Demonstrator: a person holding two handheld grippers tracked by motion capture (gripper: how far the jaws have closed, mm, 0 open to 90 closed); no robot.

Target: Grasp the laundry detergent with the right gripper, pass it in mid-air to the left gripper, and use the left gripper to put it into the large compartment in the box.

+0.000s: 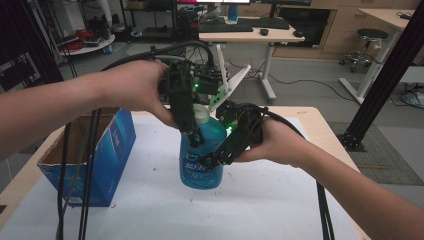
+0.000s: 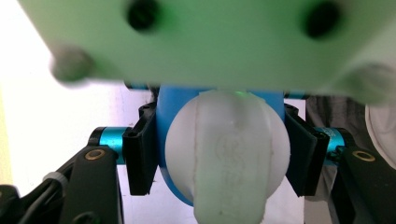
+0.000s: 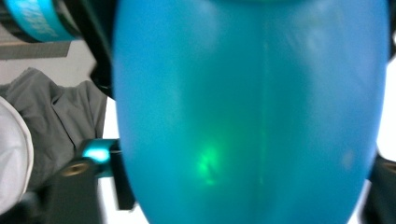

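High view: a blue bottle [image 1: 202, 160] stands upright on the white table top [image 1: 280, 200], near its middle and to the right of an open blue cardboard box [image 1: 107, 150]. The left gripper [image 1: 192, 136] comes down from above at the bottle's top, beside its white cap [image 1: 201, 116], and its jaws are clamped on the bottle's upper part. The left gripper view bears this out: the two black pads [image 2: 140, 154] press against either side of the blue bottle [image 2: 163, 121], with the rounded white cap [image 2: 229, 154] bulging between them towards the camera and a pale plate [image 2: 210, 37] blurred across the top. The right gripper [image 1: 212, 161] reaches in from the right at the bottle's lower body, held in the person's right hand [image 1: 275, 142]. In the right gripper view the bottle's blue wall [image 3: 252, 116] sits very close between the jaws, one black pad [image 3: 122, 182] showing at its left edge; whether the pads press on the plastic or stand just off it, I cannot tell. A grey cloth [image 3: 60, 107] lies beyond, at the left of that view.
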